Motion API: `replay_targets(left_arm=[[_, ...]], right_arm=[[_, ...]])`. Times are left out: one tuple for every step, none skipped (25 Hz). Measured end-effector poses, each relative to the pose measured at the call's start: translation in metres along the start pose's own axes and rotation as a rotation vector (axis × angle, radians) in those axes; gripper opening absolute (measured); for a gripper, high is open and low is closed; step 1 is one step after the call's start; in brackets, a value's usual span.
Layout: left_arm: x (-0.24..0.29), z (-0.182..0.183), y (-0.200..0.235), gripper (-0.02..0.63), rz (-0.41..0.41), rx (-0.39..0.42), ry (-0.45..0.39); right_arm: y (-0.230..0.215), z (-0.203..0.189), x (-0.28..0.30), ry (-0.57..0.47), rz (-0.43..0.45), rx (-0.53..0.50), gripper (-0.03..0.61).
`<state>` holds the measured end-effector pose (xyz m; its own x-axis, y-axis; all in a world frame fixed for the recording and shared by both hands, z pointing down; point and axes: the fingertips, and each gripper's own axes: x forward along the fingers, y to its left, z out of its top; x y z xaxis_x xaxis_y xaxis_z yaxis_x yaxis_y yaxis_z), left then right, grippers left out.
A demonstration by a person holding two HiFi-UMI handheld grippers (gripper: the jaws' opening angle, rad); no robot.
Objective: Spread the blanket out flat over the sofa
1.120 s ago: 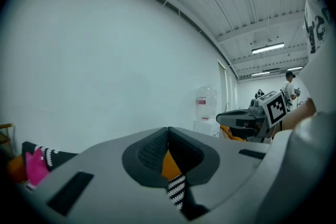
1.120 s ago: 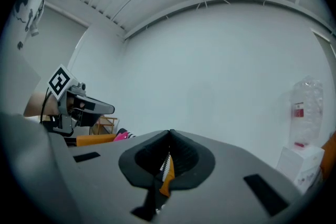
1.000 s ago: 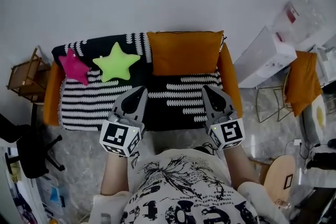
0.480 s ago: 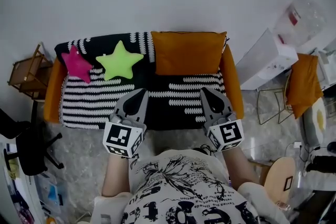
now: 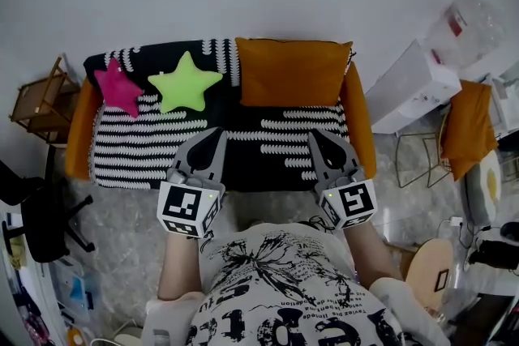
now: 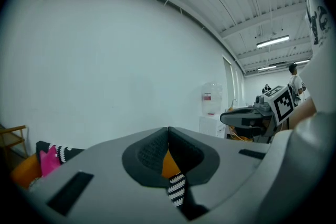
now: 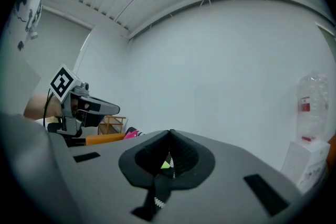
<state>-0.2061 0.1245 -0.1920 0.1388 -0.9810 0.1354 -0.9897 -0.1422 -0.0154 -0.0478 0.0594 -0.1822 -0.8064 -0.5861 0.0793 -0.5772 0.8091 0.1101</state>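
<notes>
Blanket [image 5: 162,150] is lying across the sofa [image 5: 357,126], its long axis running side to side, ahead of and below both tongs. Left tongs [image 5: 217,134] and right tongs [image 5: 315,136] are hovering pressed together, seemingly pinching nothing, about equally near its front hem.

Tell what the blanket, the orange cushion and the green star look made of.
The blanket: likely knitted or crocheted yarn, matte; the white stripes break into chunky stitch-like rows.
The orange cushion: soft matte cloth, faintly creased; weave too small to tell.
The green star: probably plush fabric with stuffing, matte; puffy rounded points.
</notes>
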Motion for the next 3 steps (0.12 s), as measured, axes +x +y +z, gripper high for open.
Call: replay_targets(left_arm=[[-0.0003,0.0009,0.0009,0.014,0.003,-0.001,-0.005],[-0.0007,0.0016,0.0017,0.014,0.006,-0.001,-0.01],[-0.0011,0.0021,0.0025,0.014,0.008,-0.002,-0.014]], right_arm=[[0.0002,0.0004,0.0002,-0.001,0.0,-0.003,0.012],[0.0004,0.0007,0.0004,-0.001,0.0,-0.007,0.012],[0.0006,0.001,0.0007,-0.002,0.001,-0.01,0.012]])
